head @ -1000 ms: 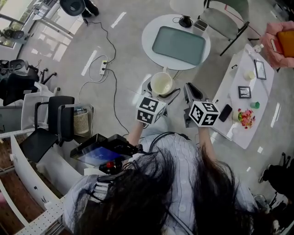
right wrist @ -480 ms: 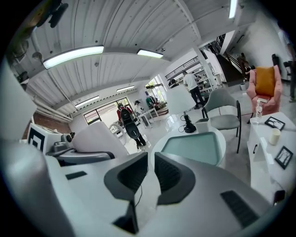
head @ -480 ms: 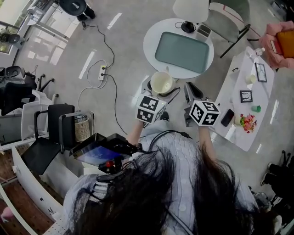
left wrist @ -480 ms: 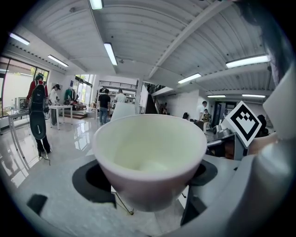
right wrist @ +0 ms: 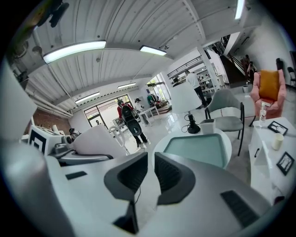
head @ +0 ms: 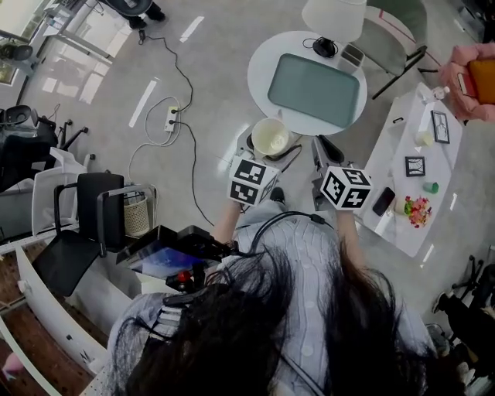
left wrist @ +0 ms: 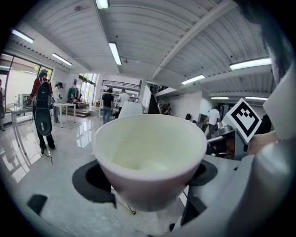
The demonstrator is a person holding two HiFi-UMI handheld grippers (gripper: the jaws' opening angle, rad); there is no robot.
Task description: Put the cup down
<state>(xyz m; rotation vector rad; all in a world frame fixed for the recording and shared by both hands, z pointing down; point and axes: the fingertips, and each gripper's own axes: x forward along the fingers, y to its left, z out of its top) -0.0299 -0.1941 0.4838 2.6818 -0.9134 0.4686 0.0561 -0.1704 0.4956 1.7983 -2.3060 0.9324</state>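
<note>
Closer now: round counter (head: 259, 77) has slid toward the cup (head: 271, 137). Left tongs (left wrist: 147, 176) clamp it, still airborne; right tongs (right wrist: 151, 175) pinched together, empty. I expect set-down next.

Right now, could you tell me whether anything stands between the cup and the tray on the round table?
Nothing visible does. The cup hangs by the table's near edge, and the tray looks bare. A lamp and a small box stand beyond the tray.
</note>
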